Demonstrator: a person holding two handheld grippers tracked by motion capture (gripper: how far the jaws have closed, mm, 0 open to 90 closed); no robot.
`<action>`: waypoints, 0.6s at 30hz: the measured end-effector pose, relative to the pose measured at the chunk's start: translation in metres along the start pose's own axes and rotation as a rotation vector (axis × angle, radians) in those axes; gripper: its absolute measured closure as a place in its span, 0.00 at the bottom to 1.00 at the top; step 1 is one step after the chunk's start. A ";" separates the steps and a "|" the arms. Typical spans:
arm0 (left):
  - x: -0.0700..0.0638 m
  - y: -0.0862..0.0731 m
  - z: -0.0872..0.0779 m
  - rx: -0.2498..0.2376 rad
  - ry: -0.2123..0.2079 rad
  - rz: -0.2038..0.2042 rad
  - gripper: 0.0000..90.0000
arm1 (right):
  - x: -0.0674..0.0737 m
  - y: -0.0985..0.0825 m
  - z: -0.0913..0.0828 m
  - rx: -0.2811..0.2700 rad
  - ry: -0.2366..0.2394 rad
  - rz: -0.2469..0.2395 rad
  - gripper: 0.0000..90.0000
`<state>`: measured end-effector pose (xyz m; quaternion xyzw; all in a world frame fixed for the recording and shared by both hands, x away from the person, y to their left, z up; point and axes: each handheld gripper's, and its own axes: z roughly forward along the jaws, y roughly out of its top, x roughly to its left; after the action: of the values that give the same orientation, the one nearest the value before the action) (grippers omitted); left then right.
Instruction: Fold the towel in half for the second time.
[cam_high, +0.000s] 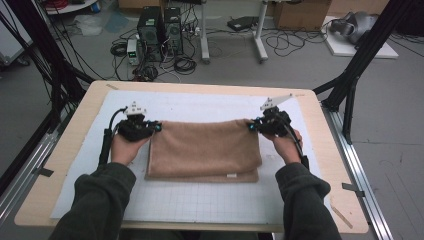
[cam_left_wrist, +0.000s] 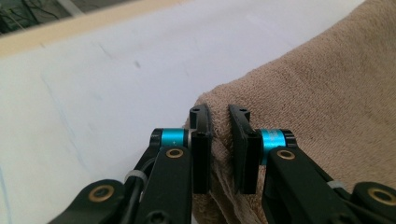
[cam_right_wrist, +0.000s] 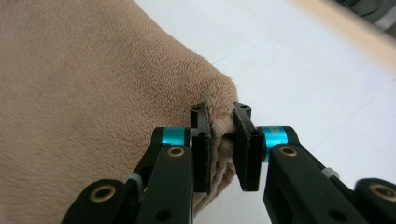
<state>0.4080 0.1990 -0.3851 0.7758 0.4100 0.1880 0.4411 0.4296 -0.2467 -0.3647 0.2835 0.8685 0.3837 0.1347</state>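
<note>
A tan towel (cam_high: 202, 147) lies folded on the white mat (cam_high: 200, 202), its far edge lifted between my two grippers. My left gripper (cam_high: 156, 126) is shut on the towel's far left corner (cam_left_wrist: 222, 140); the cloth is pinched between its black jaws. My right gripper (cam_high: 251, 126) is shut on the far right corner (cam_right_wrist: 222, 135), with the cloth bunched between the pads. Both hands hold the grippers just above the mat. The near edge of the towel with a small white label (cam_high: 230, 175) rests flat.
The mat lies on a wooden table (cam_high: 55, 165) with bare margins on both sides. Black frame posts (cam_high: 350, 80) stand at the table's right and left. Beyond the far edge, computers (cam_high: 160, 32) and cables lie on the floor.
</note>
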 end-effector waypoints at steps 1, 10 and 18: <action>0.005 0.007 0.004 0.000 0.028 0.006 0.88 | -0.005 0.005 0.001 -0.007 -0.008 0.010 0.86; 0.004 -0.013 -0.004 0.023 0.031 -0.001 0.57 | -0.008 -0.004 0.016 0.038 0.017 0.092 0.59; -0.025 -0.050 -0.031 0.038 -0.038 0.092 0.65 | 0.030 -0.033 0.009 0.009 0.048 0.047 0.62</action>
<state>0.3495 0.2094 -0.4082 0.8056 0.3689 0.1855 0.4248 0.3970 -0.2415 -0.3954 0.2951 0.8664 0.3893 0.1035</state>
